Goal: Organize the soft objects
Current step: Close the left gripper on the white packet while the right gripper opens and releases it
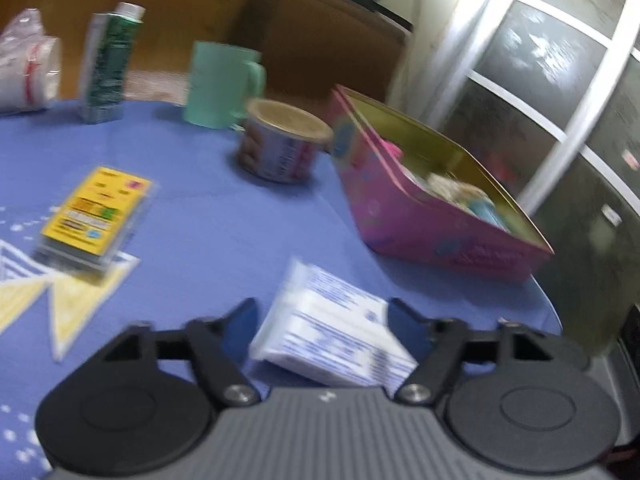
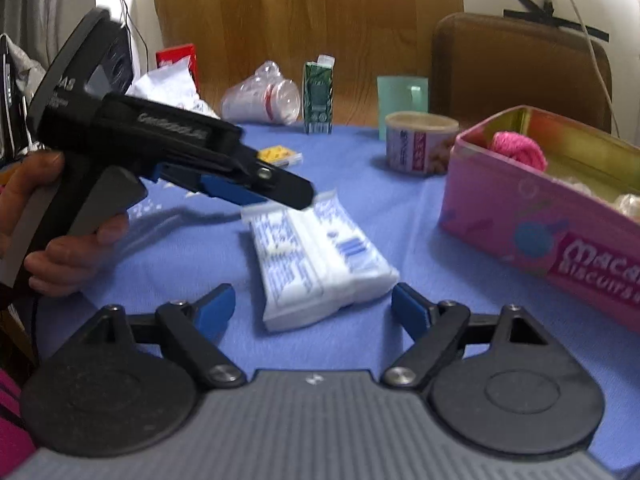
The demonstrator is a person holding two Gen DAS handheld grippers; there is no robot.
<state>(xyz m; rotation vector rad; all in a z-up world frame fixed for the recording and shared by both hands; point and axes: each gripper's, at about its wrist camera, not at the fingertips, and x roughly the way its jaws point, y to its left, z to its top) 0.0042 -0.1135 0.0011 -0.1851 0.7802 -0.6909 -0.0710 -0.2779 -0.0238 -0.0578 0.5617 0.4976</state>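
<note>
- We judge the task partly done: the pink biscuit tin [image 2: 552, 216] already holds a pink knitted bundle [image 2: 520, 151] and some pale soft items, while the white tissue pack [image 2: 320, 256] lies on the blue worktop [image 2: 192, 256] just beside the tin, not yet stowed.
- What we take to be left is lifting that pack and setting it into the tin; the hard things behind the tin, namely the snack can [image 2: 420, 144], the mint mug [image 2: 402, 94] and the green carton [image 2: 319, 94], look like no part of the job.
- Our left gripper [image 1: 320, 320] has its jaws wide, one on each side of the near end of the tissue pack [image 1: 332, 332], with gaps on both sides as far as the blur lets us tell, so nothing is gripped.
- Our right gripper [image 2: 314, 308] also has its jaws wide and holds nothing; it hangs short of the pack, on the side away from the tin.
- Only the right wrist view shows the left gripper from outside, reaching the pack's far end, with the left hand [image 2: 52, 236] on its handle, plus the tin's lettering and the bundle inside.
- Only the left wrist view shows the yellow card pack [image 1: 96, 216] clearly, well apart from the tin, and the tin's far interior [image 1: 460, 192].
</note>
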